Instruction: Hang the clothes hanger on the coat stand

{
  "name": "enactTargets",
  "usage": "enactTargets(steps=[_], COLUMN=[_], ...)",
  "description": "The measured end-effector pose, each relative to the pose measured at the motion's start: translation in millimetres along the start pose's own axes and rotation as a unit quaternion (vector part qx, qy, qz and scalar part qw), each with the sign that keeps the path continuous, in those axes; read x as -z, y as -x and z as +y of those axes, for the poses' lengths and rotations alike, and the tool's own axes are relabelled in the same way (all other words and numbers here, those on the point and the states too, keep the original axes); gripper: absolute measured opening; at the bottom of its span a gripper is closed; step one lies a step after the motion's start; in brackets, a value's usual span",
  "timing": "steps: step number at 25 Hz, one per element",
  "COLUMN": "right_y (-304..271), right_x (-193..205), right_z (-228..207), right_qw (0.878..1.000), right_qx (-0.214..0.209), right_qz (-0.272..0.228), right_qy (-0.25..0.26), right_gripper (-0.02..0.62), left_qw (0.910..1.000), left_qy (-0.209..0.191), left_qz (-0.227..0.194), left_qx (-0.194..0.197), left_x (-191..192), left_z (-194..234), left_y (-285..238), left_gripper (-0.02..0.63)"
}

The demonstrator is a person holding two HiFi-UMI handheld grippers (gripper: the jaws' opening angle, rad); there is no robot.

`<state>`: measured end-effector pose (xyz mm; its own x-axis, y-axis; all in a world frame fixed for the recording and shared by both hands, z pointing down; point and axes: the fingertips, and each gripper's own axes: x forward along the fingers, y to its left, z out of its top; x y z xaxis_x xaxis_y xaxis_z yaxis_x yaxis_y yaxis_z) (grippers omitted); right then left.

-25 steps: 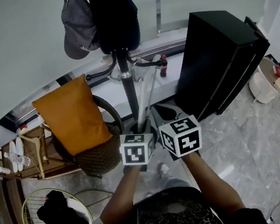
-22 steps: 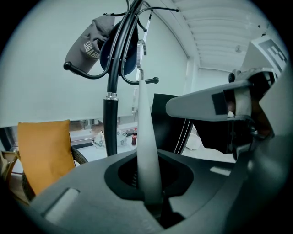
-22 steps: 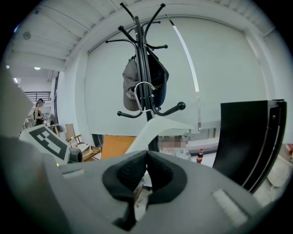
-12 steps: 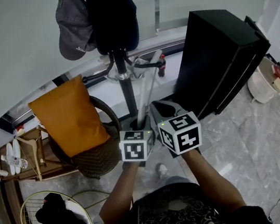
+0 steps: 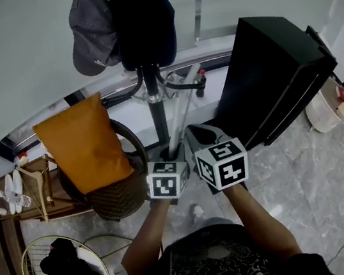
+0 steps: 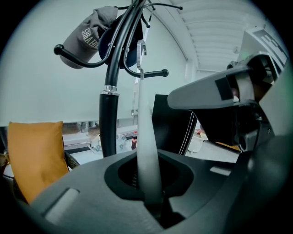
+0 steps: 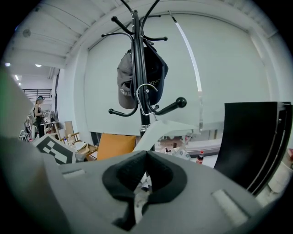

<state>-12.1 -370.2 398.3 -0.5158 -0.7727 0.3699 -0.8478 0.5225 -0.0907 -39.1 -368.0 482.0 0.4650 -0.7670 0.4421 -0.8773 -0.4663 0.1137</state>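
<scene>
Head view, sweeping from the left: a wooden rack stands at the floor's left edge with a few pale bottles lying on its shelf, labels too small to read. Next, a wicker chair cradles an orange cushion propped upright in its seat. Above that a grey cap dangles from the coat stand. There's white lettering on its side in the left gripper view, but I can't read it.

Now the left gripper, just in front of the stand's pole: jaws clamped on the white arm of the clothes hanger. The hanger rises straight up, and its metal hook is right at one of the stand's curved black arms. I can't say if it's resting on the arm.

The right gripper sits just beside the left one, pads pressed together at the tips. The hanger's white shoulder passes close behind them, and I can't see anything pinched.

On to the right: a dark cola bottle with a red cap and red label stands on the sill behind the stand, print unreadable. Then a tall black cabinet. Near the floor's right edge there's a white bucket with something beige in it that I can't identify.
</scene>
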Motion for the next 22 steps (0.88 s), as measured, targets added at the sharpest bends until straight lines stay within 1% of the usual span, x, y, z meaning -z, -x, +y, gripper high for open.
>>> enactTargets(steps=[7,13,22], right_y=[-14,-22,-27], right_x=[-7,-5,-2], right_z=[-2,-5,-16], right_qw=[1.000,1.000,1.000], right_qx=[-0.005,-0.009,-0.003], right_qz=[-0.010,-0.005,0.001], right_qy=[0.008,0.011,0.010], right_gripper=[0.000,0.000,0.000], left_qw=[1.0000,1.0000,0.9999], left_qy=[-0.004,-0.001,-0.001], left_qz=[-0.001,0.004,0.014], left_qx=[-0.001,-0.003,-0.004], left_x=[0,4,16], left_z=[5,9,10], left_y=[-11,-20,-33], left_gripper=[0.044,0.044,0.044])
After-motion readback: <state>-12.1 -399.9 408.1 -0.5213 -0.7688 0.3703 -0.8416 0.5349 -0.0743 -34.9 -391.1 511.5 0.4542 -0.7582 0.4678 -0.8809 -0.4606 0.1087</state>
